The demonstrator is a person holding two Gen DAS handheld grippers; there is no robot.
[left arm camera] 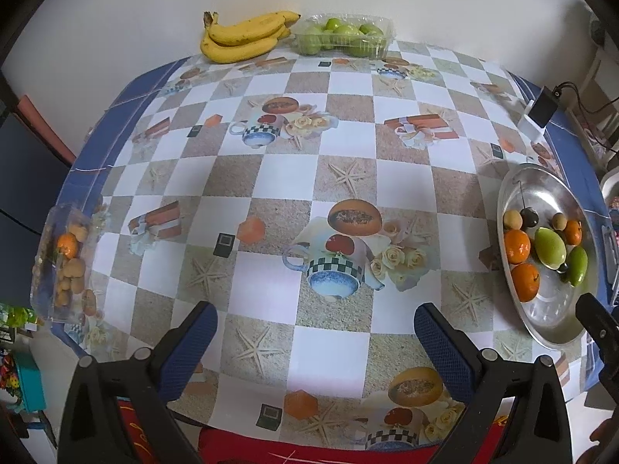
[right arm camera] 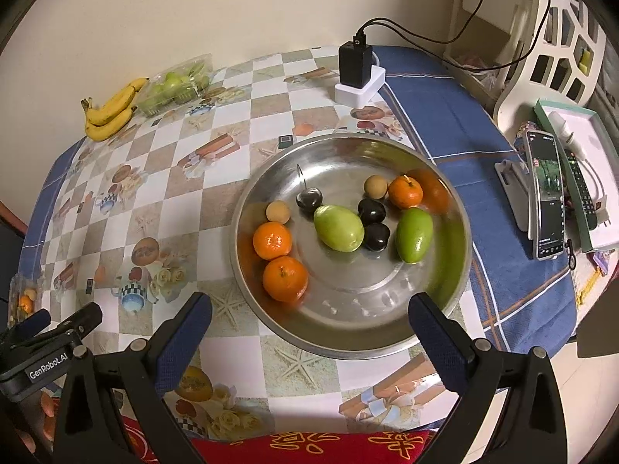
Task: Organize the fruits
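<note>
A round steel dish (right arm camera: 437,301) (left arm camera: 549,178) holds mixed fruit: three tangerines (right arm camera: 285,278), two green pear-shaped fruits (right arm camera: 339,228), dark plums (right arm camera: 371,210), a cherry (right arm camera: 307,197) and two small tan longans (right arm camera: 277,212). My right gripper (right arm camera: 309,328) hovers open over the dish's near rim, nothing between its fingers. My left gripper (left arm camera: 315,332) is open above the bare tablecloth near the front edge. A bunch of bananas (left arm camera: 243,36) and a clear box of green fruits (left arm camera: 344,34) lie at the far edge. A clear box with longans and a tangerine (left arm camera: 67,259) sits at the left edge.
The checkered tablecloth (left arm camera: 271,178) covers the table between the dish and the boxes. A black charger on a white block (right arm camera: 358,73) stands behind the dish. A phone on a stand (right arm camera: 545,197) and a remote lie to the right. A red cloth (right arm camera: 309,448) hangs at the front.
</note>
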